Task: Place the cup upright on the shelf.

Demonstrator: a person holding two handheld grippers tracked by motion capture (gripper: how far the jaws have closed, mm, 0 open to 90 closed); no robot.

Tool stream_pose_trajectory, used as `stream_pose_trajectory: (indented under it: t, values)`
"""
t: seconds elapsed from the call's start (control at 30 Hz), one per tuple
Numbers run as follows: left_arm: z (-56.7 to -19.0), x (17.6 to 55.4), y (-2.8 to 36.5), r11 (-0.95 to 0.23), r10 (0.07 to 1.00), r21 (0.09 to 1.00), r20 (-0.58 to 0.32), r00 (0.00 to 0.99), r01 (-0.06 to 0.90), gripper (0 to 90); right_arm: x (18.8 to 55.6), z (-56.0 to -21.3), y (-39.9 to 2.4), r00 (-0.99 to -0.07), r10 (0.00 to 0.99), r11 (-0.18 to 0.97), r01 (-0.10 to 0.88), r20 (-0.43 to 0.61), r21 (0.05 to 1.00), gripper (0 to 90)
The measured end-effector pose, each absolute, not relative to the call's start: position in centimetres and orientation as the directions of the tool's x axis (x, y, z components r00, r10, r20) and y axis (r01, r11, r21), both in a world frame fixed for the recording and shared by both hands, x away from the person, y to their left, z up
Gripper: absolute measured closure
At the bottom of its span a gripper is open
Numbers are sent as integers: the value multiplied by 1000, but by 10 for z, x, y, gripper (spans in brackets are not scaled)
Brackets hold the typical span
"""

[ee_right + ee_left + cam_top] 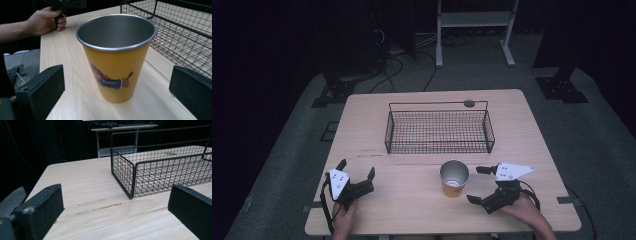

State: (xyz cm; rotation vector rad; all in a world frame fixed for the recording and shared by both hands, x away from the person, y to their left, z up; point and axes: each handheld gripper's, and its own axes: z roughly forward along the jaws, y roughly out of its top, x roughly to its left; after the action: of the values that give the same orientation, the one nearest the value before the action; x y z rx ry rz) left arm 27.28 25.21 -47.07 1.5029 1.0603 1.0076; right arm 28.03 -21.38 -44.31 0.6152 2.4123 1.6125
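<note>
An orange metal cup with a steel rim stands upright on the table, in front of the black wire basket. In the right gripper view the cup shows a dog picture with the word PUPPY and stands ahead between the two wide jaws. My right gripper is open just right of the cup, not touching it. My left gripper is open at the near left, nothing between its jaws. In the left gripper view the basket lies ahead to the right and holds nothing.
The wooden table has a small round grommet at its far edge behind the basket. A scuff mark crosses the wood near the basket's corner. A white metal stand and cables lie on the floor beyond.
</note>
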Motion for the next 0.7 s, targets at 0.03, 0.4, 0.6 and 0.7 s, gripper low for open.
stream_pose_trajectory:
  t: [0.03, 0.4, 0.6, 0.7]
  values:
    - [-471, 273, 252, -118, 960, 985, 80, 269, 129, 0, 282, -443, -212, -901, 427, 335, 237, 78, 912, 0]
    - [-471, 273, 252, -115, 960, 985, 78, 269, 128, 0, 289, -442, -190, -913, 404, 387, 225, 55, 894, 0]
    - [-471, 273, 252, -115, 960, 985, 77, 269, 129, 0, 293, -441, -182, -913, 404, 397, 223, 49, 890, 0]
    - [-471, 273, 252, -115, 960, 985, 77, 269, 129, 0, 296, -442, -179, -914, 403, 392, 224, 53, 892, 0]
